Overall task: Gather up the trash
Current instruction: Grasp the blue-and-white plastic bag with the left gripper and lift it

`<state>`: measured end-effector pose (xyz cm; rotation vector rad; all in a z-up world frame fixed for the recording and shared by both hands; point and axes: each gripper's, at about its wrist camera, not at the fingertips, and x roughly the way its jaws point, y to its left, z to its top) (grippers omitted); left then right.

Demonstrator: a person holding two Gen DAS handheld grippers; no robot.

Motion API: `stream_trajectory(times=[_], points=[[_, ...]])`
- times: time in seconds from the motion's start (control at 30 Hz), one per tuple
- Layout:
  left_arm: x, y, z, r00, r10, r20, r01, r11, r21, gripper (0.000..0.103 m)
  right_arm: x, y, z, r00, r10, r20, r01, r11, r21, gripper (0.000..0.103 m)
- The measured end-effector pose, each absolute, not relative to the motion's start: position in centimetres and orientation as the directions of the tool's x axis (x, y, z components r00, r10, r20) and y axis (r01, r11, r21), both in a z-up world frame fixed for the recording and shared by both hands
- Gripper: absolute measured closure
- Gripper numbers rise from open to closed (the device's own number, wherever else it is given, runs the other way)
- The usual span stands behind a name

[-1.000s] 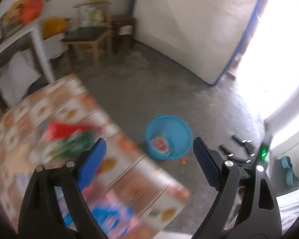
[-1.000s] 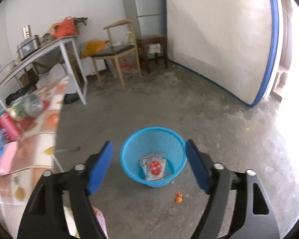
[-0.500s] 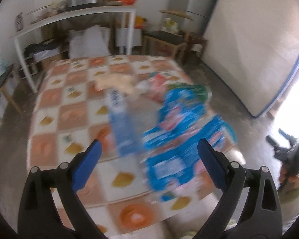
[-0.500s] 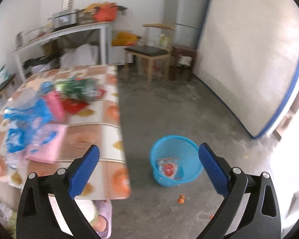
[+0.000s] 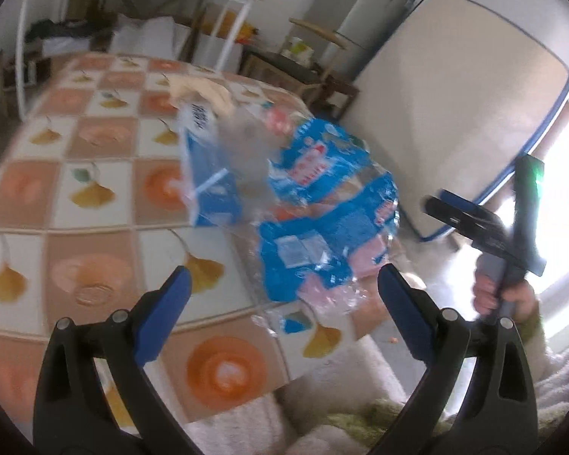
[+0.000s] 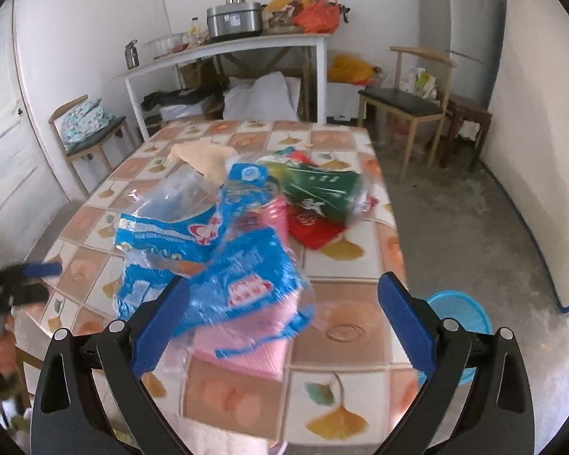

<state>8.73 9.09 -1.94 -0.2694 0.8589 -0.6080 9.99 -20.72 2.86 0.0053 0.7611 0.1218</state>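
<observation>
Trash: a heap of crumpled wrappers is seen lying on the desk [image 6: 345, 276], which is covered by a checked cloth with orange and leaf prints.
Blue wrappers [image 6: 242, 269]: blue-and-clear plastic bags are spread across the near middle of the heap; a pink pack [image 6: 246, 345] is lodged under their near edge.
Green wrapper [image 6: 318, 189]: it is found at the far right of the heap, over a red wrapper [image 6: 311, 231].
Beige piece [image 6: 205, 155]: it is placed at the far end of the heap, blurred.
Right hand-held gripper [image 6: 284, 303]: its jaws have just been opening and are spread wide, nothing clamped; it is held above the near edge of the blue wrappers and the pink pack, which appear between the blue pads.
Left hand-held gripper [image 5: 284, 295]: its jaws have likewise just been opening and are wide apart, empty; the blue wrappers [image 5: 322, 227] are seen just ahead, between the fingertips.
Blue basket [image 6: 462, 314]: it is set on the floor, off the desk's right edge, partly hidden behind the right finger.
Surroundings: a white side table [image 6: 246, 45], chairs and a mattress leaning on the wall are seen beyond.
</observation>
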Motion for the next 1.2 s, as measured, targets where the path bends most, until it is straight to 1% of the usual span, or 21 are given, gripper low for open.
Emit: stream_trajectory(times=[0.1,0.2,0.3,0.37,0.4,0.43,0.47,0.5,0.57,0.6,0.63,0.67,0.7,0.73,0.77,0.8,0.83,0.9,1.0,1.07,1.2], points=[[9.1,8.0,-3.0,0.515,-0.587,-0.624,0.404,0.809,-0.428,0.008,11.3,-20.3,2.2,0.699,0.110,-0.707,-0.097,0.994,0.059,0.007],[9.6,6.3,-3.9,0.506,-0.572,-0.645,0.446,0.814,-0.372,0.009,12.1,-20.3,1.8,0.688,0.121,-0.716,-0.088,0.993,0.083,0.012],[10.1,4.9,-4.6,0.481,-0.579,-0.658,0.480,0.802,-0.355,0.009,12.7,-20.5,1.4,0.672,0.138,-0.728,-0.083,0.990,0.111,0.020],[10.5,4.4,-5.0,0.468,-0.592,-0.656,0.489,0.792,-0.366,0.010,13.2,-20.5,1.1,0.654,0.152,-0.741,-0.079,0.988,0.132,0.029],[11.0,4.3,-5.2,0.461,-0.605,-0.649,0.490,0.784,-0.382,0.014,13.3,-20.5,0.8,0.645,0.157,-0.748,-0.076,0.987,0.142,0.033],[11.2,4.2,-5.4,0.455,-0.613,-0.647,0.489,0.778,-0.394,0.018,13.5,-20.5,0.6,0.640,0.160,-0.752,-0.071,0.986,0.149,0.039],[11.6,4.1,-5.6,0.446,-0.618,-0.647,0.485,0.775,-0.406,0.027,13.6,-20.5,0.6,0.640,0.164,-0.750,-0.068,0.985,0.158,0.044],[12.0,4.1,-5.9,0.434,-0.623,-0.651,0.475,0.772,-0.422,0.033,13.6,-20.5,0.5,0.640,0.169,-0.749,-0.066,0.984,0.166,0.046],[12.7,4.1,-6.4,0.418,-0.631,-0.653,0.456,0.768,-0.450,0.040,13.5,-20.3,0.6,0.642,0.179,-0.745,-0.069,0.982,0.176,0.056],[13.0,4.2,-6.8,0.405,-0.643,-0.651,0.448,0.759,-0.471,0.045,13.4,-20.2,0.6,0.646,0.183,-0.741,-0.074,0.981,0.178,0.058],[13.2,4.3,-7.0,0.397,-0.650,-0.648,0.444,0.754,-0.484,0.048,13.4,-20.1,0.7,0.648,0.188,-0.739,-0.079,0.980,0.180,0.065],[13.4,4.3,-7.2,0.392,-0.655,-0.646,0.441,0.750,-0.493,0.054,13.3,-19.9,0.7,0.650,0.192,-0.736,-0.082,0.980,0.183,0.070],[13.4,4.3,-7.4,0.386,-0.662,-0.643,0.442,0.744,-0.501,0.059,13.2,-19.8,0.8,0.650,0.196,-0.734,-0.086,0.979,0.186,0.072],[13.4,4.3,-7.5,0.383,-0.668,-0.638,0.444,0.739,-0.507,0.062,13.1,-19.7,0.9,0.651,0.203,-0.731,-0.091,0.977,0.191,0.078],[13.4,4.4,-7.5,0.379,-0.674,-0.635,0.447,0.734,-0.512,0.068,13.0,-19.6,0.9,0.652,0.213,-0.728,-0.096,0.975,0.200,0.084],[13.4,4.4,-7.6,0.375,-0.681,-0.630,0.450,0.727,-0.518,0.073,12.9,-19.6,1.0,0.652,0.226,-0.724,-0.103,0.972,0.211,0.086],[13.3,4.4,-7.6,0.374,-0.687,-0.624,0.454,0.722,-0.523,0.075,12.8,-19.4,1.1,0.654,0.241,-0.717,-0.111,0.968,0.224,0.090],[13.1,4.5,-7.4,0.374,-0.701,-0.607,0.468,0.708,-0.529,0.085,12.5,-19.1,1.6,0.661,0.267,-0.701,-0.135,0.962,0.239,0.094],[12.7,4.4,-7.0,0.382,-0.713,-0.588,0.488,0.696,-0.527,0.096,12.0,-18.5,2.1,0.657,0.337,-0.674,-0.192,0.940,0.283,0.096],[12.2,4.5,-6.5,0.388,-0.719,-0.576,0.508,0.688,-0.517,0.100,11.8,-18.1,2.4,0.645,0.393,-0.655,-0.230,0.918,0.324,0.097],[10.6,4.7,-5.1,0.396,-0.729,-0.558,0.561,0.673,-0.481,0.103,11.5,-16.5,3.0,0.610,0.502,-0.613,-0.314,0.864,0.395,0.098]])
